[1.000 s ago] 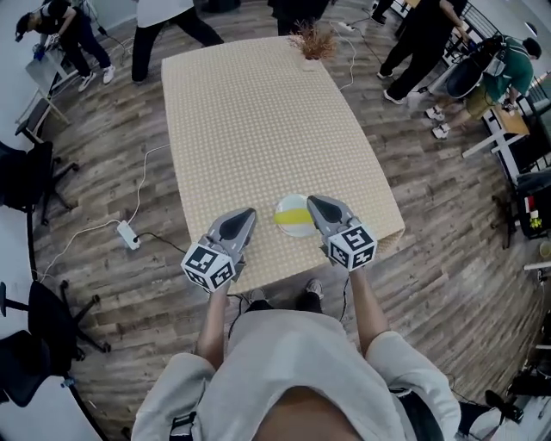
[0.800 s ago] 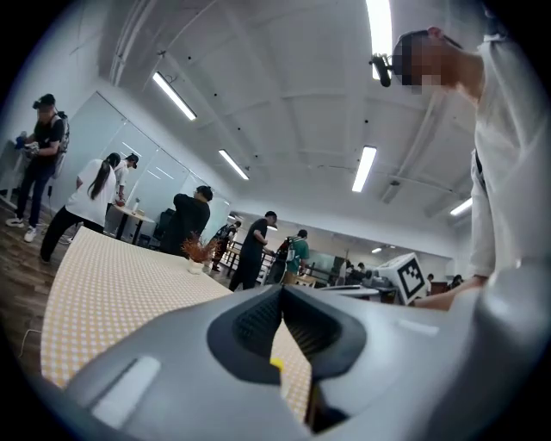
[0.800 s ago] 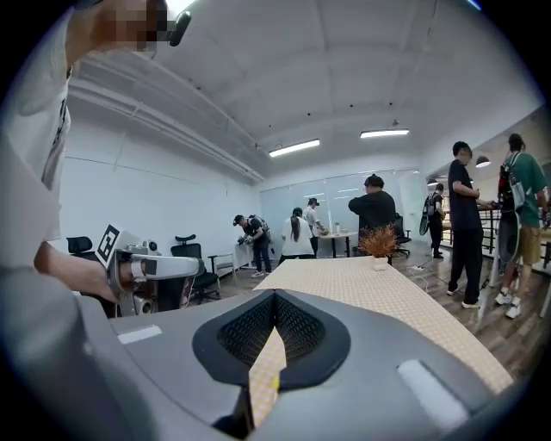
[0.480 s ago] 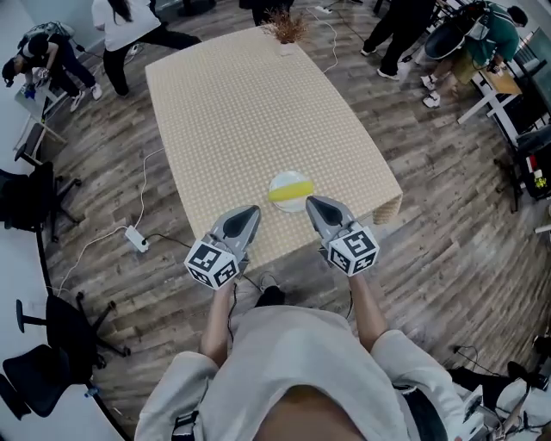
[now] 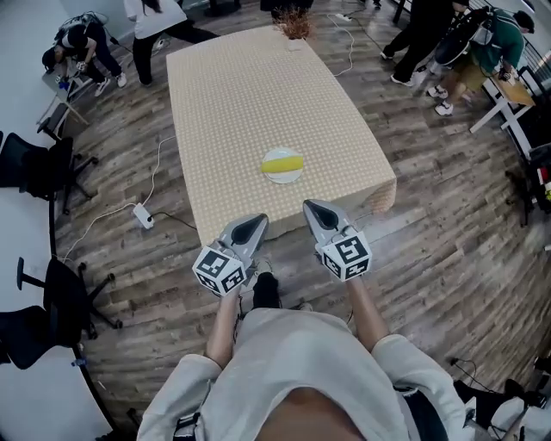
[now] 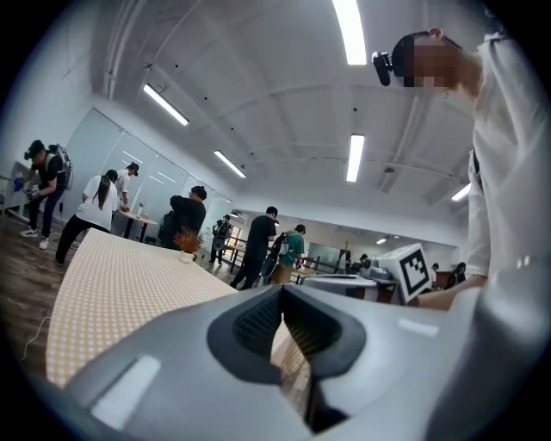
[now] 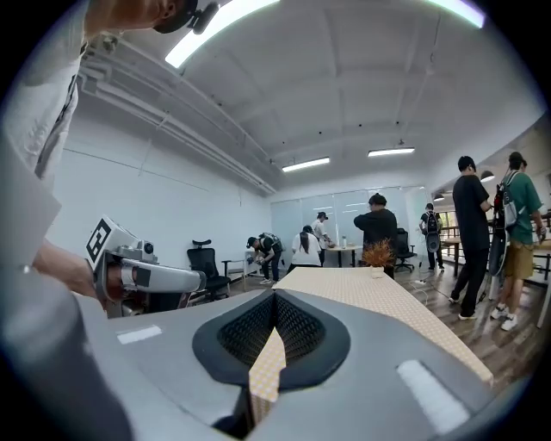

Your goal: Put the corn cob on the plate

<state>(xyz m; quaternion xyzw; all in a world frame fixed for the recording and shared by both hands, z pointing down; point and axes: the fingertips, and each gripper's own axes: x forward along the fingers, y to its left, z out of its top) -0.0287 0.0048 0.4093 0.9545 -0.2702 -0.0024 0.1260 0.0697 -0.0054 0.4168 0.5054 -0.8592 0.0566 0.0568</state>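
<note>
Both tools idle, the left gripper [image 5: 256,221] and right gripper [image 5: 311,208] with jaws together on nothing, off the table [image 5: 250,86] edge, likely because the corn cob [image 5: 281,163] already lies on the plate [image 5: 285,178] ahead of them.

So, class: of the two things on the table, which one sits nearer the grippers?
The white plate with the yellow corn cob on it, toward the near end of the table. The dried plant stands far off, at its opposite edge.
</note>
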